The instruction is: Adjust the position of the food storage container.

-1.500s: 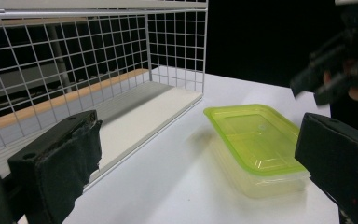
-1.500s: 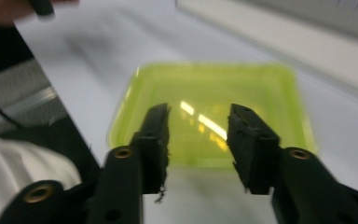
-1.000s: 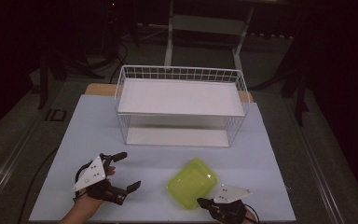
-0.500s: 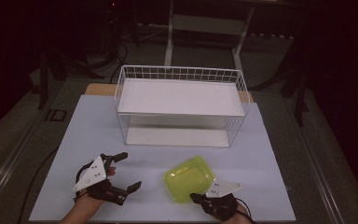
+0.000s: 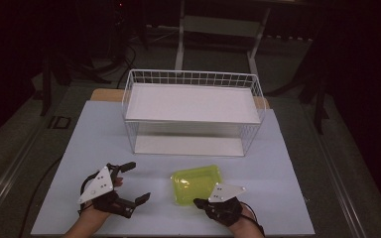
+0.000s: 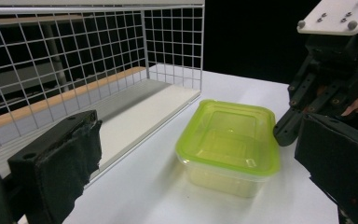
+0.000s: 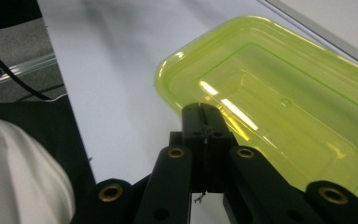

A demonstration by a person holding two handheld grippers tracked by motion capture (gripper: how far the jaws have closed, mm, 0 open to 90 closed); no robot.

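While right gripper (image 7: pixel 204 122) sits pressed together at box (image 5: pixel 197 184) rim, left gripper (image 5: pixel 127 182) spread beside it: light, stiff, slick plastic; grip rim lip.

Each hand carried a black two-jaw gripper. The left gripper (image 5: pixel 129 183) had a pale grey three-cornered plate (image 5: pixel 96 184) on top, dotted with small screws, and thick jaws faced with worn black foam pads (image 6: pixel 58 170). The right gripper (image 5: pixel 198 202) bore the same grey plate (image 5: pixel 224 192); its black linkage arms showed brass-ringed pivot holes (image 7: pixel 176 152). A black cable (image 5: pixel 250 213) trailed from it.
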